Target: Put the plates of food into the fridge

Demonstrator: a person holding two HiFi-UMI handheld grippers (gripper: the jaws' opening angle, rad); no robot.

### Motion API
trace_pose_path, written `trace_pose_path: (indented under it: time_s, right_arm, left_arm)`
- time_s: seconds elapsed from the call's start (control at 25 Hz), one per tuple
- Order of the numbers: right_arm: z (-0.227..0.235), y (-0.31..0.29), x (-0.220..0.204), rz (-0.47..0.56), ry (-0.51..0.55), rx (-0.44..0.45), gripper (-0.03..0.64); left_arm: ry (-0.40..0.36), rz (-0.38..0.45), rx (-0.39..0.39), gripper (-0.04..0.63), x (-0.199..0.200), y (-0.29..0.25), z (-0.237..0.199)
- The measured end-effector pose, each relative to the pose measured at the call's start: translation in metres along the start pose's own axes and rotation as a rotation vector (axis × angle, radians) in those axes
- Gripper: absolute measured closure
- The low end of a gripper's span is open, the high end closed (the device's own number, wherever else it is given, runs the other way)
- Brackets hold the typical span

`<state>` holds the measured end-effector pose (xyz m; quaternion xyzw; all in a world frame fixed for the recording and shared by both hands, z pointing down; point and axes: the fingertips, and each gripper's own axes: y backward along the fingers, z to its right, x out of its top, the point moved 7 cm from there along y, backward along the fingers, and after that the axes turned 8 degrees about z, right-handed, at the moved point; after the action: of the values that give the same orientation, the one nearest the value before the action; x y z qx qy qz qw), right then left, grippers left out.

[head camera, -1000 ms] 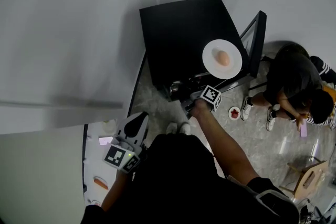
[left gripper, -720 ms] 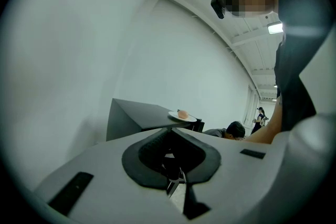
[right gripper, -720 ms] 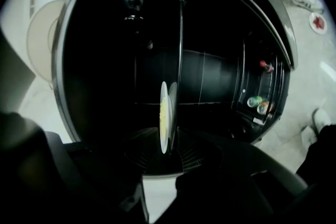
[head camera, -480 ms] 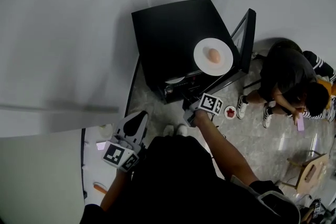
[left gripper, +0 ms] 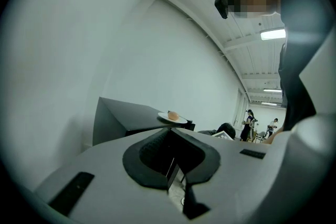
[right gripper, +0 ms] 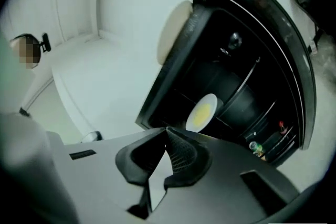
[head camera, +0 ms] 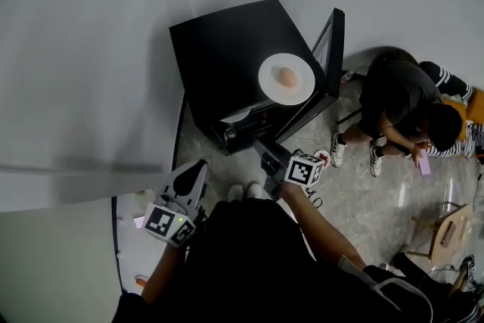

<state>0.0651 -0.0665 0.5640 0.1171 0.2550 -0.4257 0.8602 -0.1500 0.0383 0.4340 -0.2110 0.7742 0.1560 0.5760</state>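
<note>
Fingers of left gripper and right gripper are together, empty; plate of food rests at the fridge top's edge beside its open door.

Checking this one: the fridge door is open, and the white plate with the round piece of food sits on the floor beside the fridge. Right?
One detail is wrong. The fridge door is open, but the white plate with the round piece of food sits on top of the fridge, not on the floor beside it. The head view shows this.
</note>
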Motion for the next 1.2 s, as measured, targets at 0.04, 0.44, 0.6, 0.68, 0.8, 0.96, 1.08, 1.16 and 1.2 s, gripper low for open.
trace_pose_path:
  time_s: [0.04, 0.44, 0.6, 0.68, 0.8, 0.96, 1.08, 1.16, 1.2]
  right_arm:
    - [-0.007, 0.004, 0.002, 0.004, 0.022, 0.013, 0.591]
    - [-0.064, 0.028, 0.023, 0.081, 0.232, 0.129, 0.591]
    - [-0.087, 0.036, 0.025, 0.075, 0.338, 0.163, 0.591]
    - [-0.099, 0.038, 0.024, 0.072, 0.384, 0.192, 0.591]
    - [-0.111, 0.042, 0.021, 0.075, 0.417, 0.218, 0.591]
    - [-0.119, 0.045, 0.023, 0.077, 0.463, 0.221, 0.591]
    - [-0.119, 0.048, 0.032, 0.103, 0.456, 0.21, 0.591]
    - [-0.117, 0.051, 0.04, 0.129, 0.435, 0.194, 0.591]
    - [-0.116, 0.052, 0.044, 0.14, 0.426, 0.184, 0.591]
  left_arm:
    - [0.0, -0.003, -0.008, 0.563, 0.0, -0.002, 0.001]
    - [-0.02, -0.016, -0.067, 0.571, -0.001, -0.012, 0.008]
    - [-0.01, -0.017, -0.073, 0.571, 0.001, -0.014, 0.007]
    - [-0.013, -0.019, -0.078, 0.571, 0.001, -0.016, 0.007]
    - [-0.017, -0.024, -0.091, 0.572, -0.001, -0.018, 0.008]
    - [-0.04, -0.022, -0.117, 0.572, -0.001, -0.024, 0.008]
    - [-0.023, -0.006, -0.122, 0.572, 0.002, -0.028, 0.005]
    - [-0.008, 0.002, -0.114, 0.572, 0.003, -0.031, 0.003]
    - [-0.01, 0.001, -0.107, 0.572, 0.003, -0.033, 0.002]
